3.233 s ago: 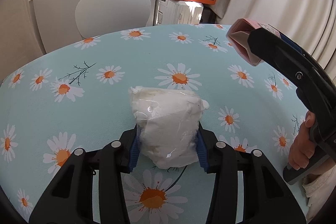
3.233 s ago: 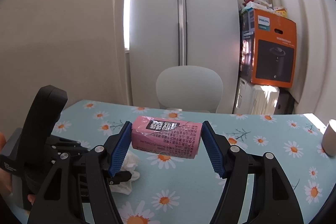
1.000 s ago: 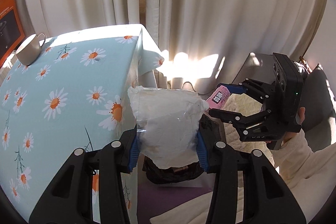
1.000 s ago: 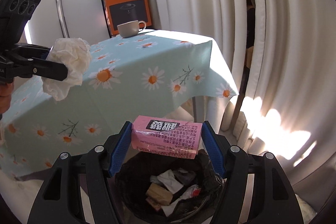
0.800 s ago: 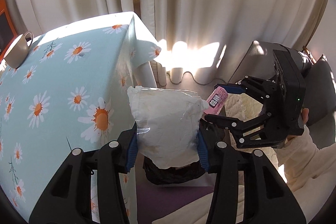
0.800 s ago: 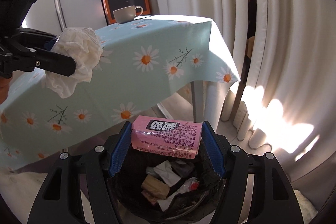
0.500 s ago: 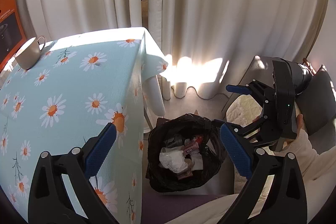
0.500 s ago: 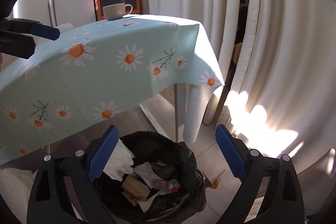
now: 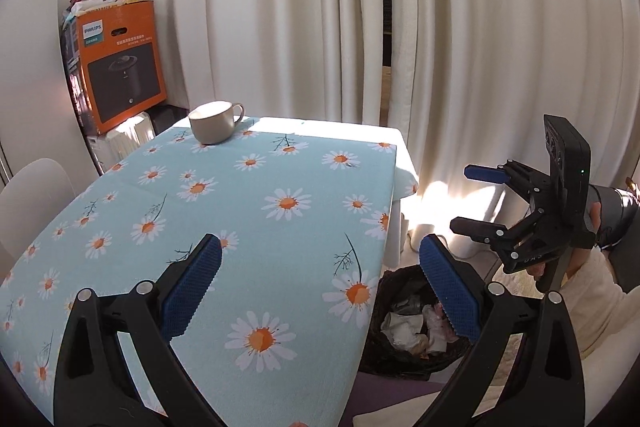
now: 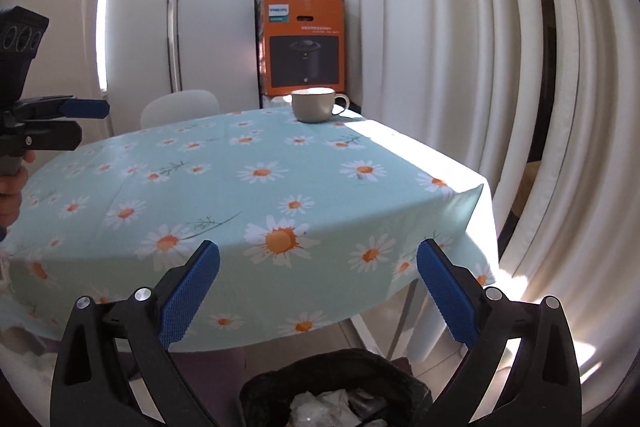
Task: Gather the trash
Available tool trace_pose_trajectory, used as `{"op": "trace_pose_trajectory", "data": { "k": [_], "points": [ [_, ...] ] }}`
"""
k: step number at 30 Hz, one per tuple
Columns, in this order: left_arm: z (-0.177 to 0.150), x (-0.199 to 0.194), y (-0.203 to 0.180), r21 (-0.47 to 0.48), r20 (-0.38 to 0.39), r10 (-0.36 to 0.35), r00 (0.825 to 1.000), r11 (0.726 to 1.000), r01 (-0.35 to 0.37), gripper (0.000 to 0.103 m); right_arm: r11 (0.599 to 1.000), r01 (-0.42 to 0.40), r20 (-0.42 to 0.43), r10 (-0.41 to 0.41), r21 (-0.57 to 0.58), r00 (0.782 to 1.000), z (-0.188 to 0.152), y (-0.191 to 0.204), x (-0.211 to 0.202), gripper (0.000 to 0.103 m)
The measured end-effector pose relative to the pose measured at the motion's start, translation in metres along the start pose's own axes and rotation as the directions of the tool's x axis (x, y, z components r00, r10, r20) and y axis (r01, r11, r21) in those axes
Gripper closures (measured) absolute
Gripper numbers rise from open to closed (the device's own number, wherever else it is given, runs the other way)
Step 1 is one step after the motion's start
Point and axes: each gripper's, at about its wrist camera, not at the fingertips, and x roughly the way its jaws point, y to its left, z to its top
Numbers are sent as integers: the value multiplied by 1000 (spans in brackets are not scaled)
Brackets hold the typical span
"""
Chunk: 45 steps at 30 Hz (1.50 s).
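Your left gripper (image 9: 318, 291) stands wide with nothing between its blue pads, and your right gripper (image 10: 318, 293) has just been opening and is bare too. The trash you carried looks to be down in the black-lined bin (image 9: 416, 311) on the floor just beside the table's corner, so the drop seems done. To finish the step well, I'd keep both sets of jaws spread and clear of the bin's bag, then sweep the daisy tablecloth (image 9: 248, 211) for leftovers before you reach again; only the cup (image 9: 214, 122) stands on it, and that is no trash. The left wrist view shows the crumpled papers (image 9: 404, 323) in the bin and your right hand on its handle; the right wrist view catches only the bin's rim, but shows the white chair (image 10: 180, 107) behind the table.
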Motion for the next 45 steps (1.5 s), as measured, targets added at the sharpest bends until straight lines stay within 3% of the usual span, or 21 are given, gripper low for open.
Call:
{"op": "trace_pose_trajectory", "data": {
  "k": [8, 17, 20, 24, 28, 32, 38, 41, 45],
  "points": [
    [-37, -60, 72, -163, 80, 176, 981, 973, -161, 6, 979, -166, 82, 176, -116, 981, 63, 73, 22, 8],
    [-79, -101, 131, -230, 58, 381, 923, 904, -359, 6, 920, -347, 110, 370, -181, 922, 119, 152, 68, 8],
    [-93, -113, 151, -265, 62, 388, 920, 895, -360, 6, 900, -382, 104, 409, -208, 907, 130, 179, 86, 8],
    [-109, -123, 168, -303, 47, 454, 890, 855, -421, 6, 868, -437, 92, 468, -238, 879, 139, 213, 105, 8],
    [-122, -126, 184, -363, 5, 444, 896, 836, -412, 6, 846, -475, 98, 509, -243, 855, 147, 237, 123, 8],
    [-128, -124, 188, -368, -25, 482, 876, 810, -457, 6, 826, -510, 111, 545, -239, 831, 149, 253, 136, 8],
    [-132, -119, 186, -357, -53, 498, 866, 801, -482, 6, 822, -518, 93, 550, -238, 830, 140, 263, 152, 8],
    [-132, -119, 183, -348, -67, 539, 839, 776, -526, 6, 807, -544, 68, 571, -231, 818, 141, 263, 157, 8],
    [-133, -120, 182, -343, -67, 544, 836, 775, -531, 6, 797, -539, 43, 570, -272, 821, 137, 275, 157, 8]
  ]
}}
